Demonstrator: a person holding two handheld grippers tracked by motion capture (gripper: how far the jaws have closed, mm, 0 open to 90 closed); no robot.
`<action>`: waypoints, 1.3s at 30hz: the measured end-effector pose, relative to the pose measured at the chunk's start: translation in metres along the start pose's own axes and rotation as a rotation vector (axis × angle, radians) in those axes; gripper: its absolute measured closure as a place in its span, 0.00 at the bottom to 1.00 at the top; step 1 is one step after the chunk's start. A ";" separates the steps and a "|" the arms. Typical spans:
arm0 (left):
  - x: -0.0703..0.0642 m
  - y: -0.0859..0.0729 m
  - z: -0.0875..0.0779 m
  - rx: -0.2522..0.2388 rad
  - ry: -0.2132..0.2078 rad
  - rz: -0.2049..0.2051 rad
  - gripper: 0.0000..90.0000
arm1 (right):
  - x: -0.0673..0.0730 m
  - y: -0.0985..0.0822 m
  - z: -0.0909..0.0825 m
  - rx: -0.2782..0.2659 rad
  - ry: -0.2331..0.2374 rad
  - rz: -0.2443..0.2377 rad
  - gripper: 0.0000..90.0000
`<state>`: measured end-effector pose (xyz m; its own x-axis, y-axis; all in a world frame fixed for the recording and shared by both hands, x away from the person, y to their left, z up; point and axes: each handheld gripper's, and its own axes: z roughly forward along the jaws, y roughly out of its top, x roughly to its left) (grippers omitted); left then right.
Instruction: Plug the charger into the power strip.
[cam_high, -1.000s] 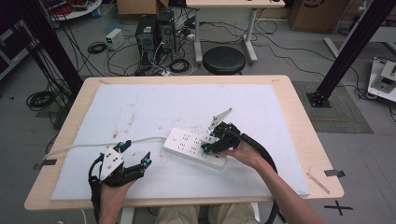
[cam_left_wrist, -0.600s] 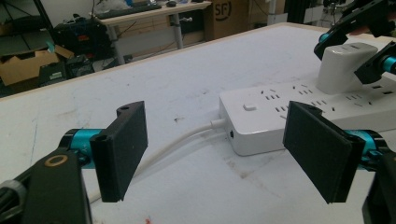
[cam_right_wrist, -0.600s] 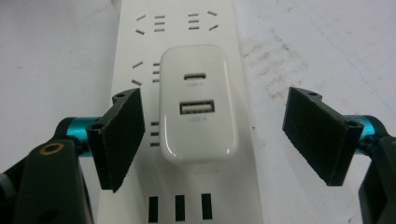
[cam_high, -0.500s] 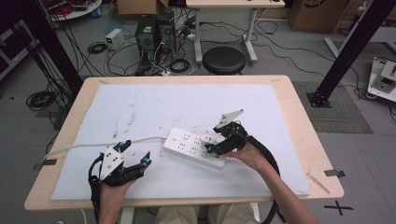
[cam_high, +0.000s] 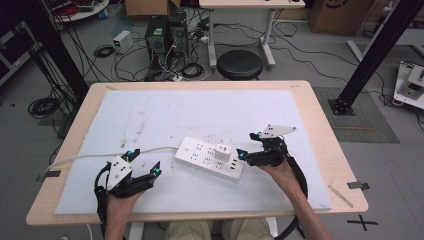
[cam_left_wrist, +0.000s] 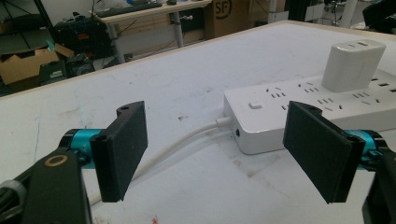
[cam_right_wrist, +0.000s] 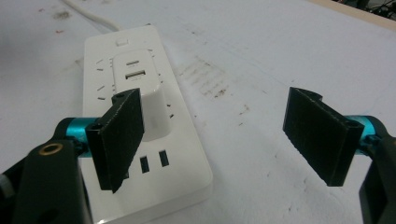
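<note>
1. A white power strip (cam_high: 209, 159) lies on the white mat (cam_high: 200, 115) that covers the worktop (cam_high: 320, 125), near the person's edge and about midway between the two hands.
2. The strip acts as the holder here: a white charger block (cam_high: 223, 152) stands upright, plugged into one of its sockets toward the right-hand end. The other sockets in view are bare.
3. The strip's white cable (cam_high: 115, 156) leaves its left end and runs off to the left edge of the worktop.
4. The right gripper (cam_high: 245, 156) sits just beside the strip's right end. Its jaws stand wide apart with nothing between them. In the right gripper view the charger block (cam_right_wrist: 140, 100) is behind the left jaw, outside the gap.
5. The left gripper (cam_high: 145, 167) rests left of the strip, jaws apart and holding nothing. The left gripper view looks along the cable (cam_left_wrist: 187, 144) to the strip's end (cam_left_wrist: 261, 121).
6. Against a second ago: the right gripper was then over the strip at the charger block. It has since drawn off to the right, and its jaws have just been opening, clear of the block. The left gripper has kept its place.
</note>
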<state>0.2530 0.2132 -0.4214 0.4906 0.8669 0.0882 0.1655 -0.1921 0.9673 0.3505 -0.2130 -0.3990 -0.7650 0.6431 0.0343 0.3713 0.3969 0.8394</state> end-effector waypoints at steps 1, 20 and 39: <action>0.000 0.000 0.000 0.000 -0.001 0.001 0.24 | 0.000 -0.002 -0.002 -0.003 -0.001 0.005 0.24; 0.009 -0.002 -0.001 0.002 0.014 -0.009 0.24 | 0.007 -0.040 -0.037 -0.154 -0.160 0.078 0.23; 0.019 -0.005 -0.006 0.007 0.046 -0.024 0.24 | 0.008 -0.075 -0.070 -0.319 -0.337 0.185 0.23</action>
<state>0.2561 0.2336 -0.4229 0.4462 0.8917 0.0757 0.1826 -0.1735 0.9677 0.2793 -0.2835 -0.4239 -0.4694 0.8806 0.0651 0.2646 0.0699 0.9618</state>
